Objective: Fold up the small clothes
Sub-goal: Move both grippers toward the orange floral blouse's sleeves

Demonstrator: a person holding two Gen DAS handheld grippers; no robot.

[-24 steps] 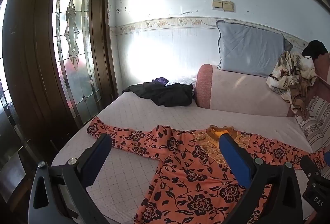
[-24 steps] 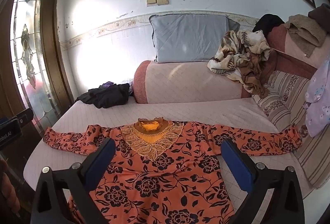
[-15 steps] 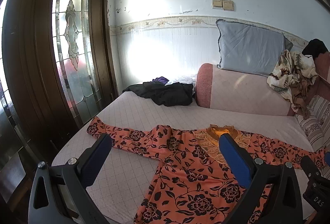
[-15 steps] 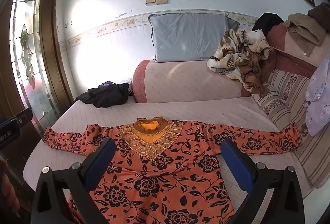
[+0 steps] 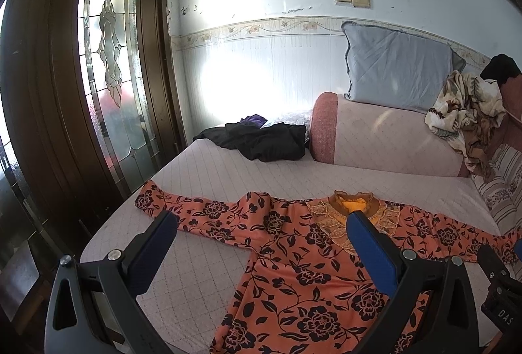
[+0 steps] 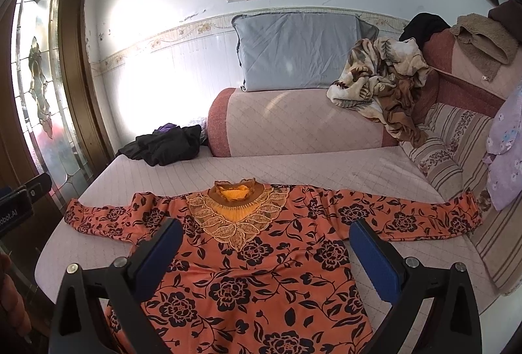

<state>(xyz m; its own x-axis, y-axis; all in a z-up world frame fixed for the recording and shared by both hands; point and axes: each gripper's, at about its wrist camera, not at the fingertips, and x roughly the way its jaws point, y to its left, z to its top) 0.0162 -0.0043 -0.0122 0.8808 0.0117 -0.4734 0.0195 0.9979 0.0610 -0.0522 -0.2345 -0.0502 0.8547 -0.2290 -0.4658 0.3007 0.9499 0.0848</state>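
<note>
Spread flat on the bed [image 6: 326, 164], sleeves out ready for folding, lies the orange floral top [image 6: 261, 272], both my grippers' fingers [image 5: 163, 236] [image 6: 169, 239] wide apart, empty.

Floral top's [image 6: 261, 272] hem beyond the bottom edge

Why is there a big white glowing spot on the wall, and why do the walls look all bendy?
In the left wrist view, bright light washes out the wall behind the black clothes, hiding the tiles there. In the right wrist view the same glare sits beside the grey pillow. Both views use a fisheye lens, so the tile border and door frame curve. The orange flowered top stays sharp.
</note>
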